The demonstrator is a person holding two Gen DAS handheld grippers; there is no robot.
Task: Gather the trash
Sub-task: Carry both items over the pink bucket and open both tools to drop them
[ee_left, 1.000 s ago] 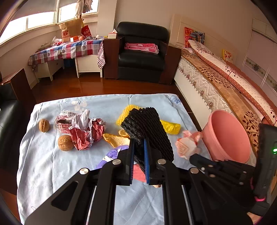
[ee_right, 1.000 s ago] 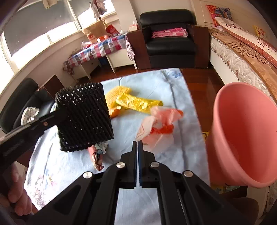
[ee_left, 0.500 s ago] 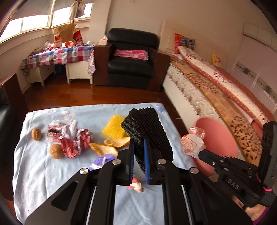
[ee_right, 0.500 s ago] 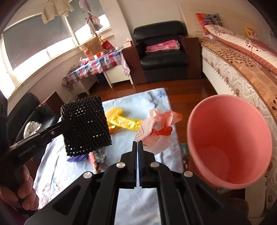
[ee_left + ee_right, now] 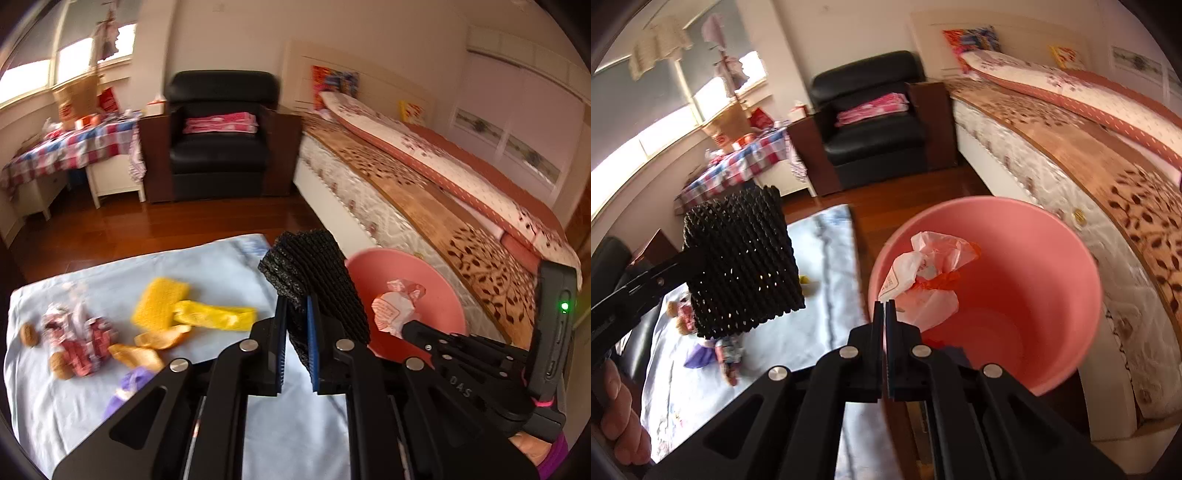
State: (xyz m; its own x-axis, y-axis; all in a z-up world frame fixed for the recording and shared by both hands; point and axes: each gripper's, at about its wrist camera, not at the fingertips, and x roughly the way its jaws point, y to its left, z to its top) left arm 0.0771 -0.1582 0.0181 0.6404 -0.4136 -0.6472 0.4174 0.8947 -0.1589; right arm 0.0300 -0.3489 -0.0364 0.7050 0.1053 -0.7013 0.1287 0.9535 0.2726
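My left gripper (image 5: 297, 299) is shut on a black foam mesh sleeve (image 5: 314, 273) and holds it in the air at the right edge of the blue-clothed table (image 5: 221, 258). In the right wrist view the sleeve (image 5: 738, 258) hangs left of the pink bucket (image 5: 1052, 258). My right gripper (image 5: 885, 304) is shut on a white and orange plastic bag (image 5: 931, 266), which hangs over the bucket's mouth. The left wrist view shows the same bag (image 5: 393, 308) in front of the bucket (image 5: 436, 291).
On the table lie a yellow foam net (image 5: 160, 301), a yellow wrapper (image 5: 214, 315), orange peels (image 5: 136, 354), red and white wrappers (image 5: 79, 339), walnuts (image 5: 27, 334) and a purple wrapper (image 5: 127, 384). A bed (image 5: 424, 192) runs right of the bucket; a black armchair (image 5: 221, 147) stands behind.
Both grippers have moved right and a little up, away from the table's middle. The bag now hangs over the bucket's mouth, and the black sleeve has reached the table's right edge.
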